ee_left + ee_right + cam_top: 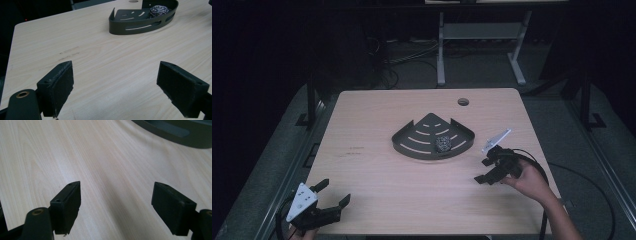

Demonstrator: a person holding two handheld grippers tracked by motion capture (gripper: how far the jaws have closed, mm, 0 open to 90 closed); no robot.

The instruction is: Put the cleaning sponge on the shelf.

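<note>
Pale wood table [377, 170], dark room, corner tray [412, 142], both tongs [333, 194] [486, 170] spread empty.

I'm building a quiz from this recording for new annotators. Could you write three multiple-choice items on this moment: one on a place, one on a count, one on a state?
1. Where does the grey wire scouring ball lie?
A. in the dark fan-shaped metal tray
B. on the bare pale wooden table
C. between gripper jaws

2. How many scouring balls are in the tray?
A. one
B. two
C. three

3. How do the jaws of the right gripper stand?
A. shut on the ball
B. apart, holding nothing
C. shut on the tray's rim

Key: 1 A, the ball rests inside the tray's wall; 2 A, a single ball shows there; 3 B, bare wood shows between the jaws. The left gripper is open too.
</note>
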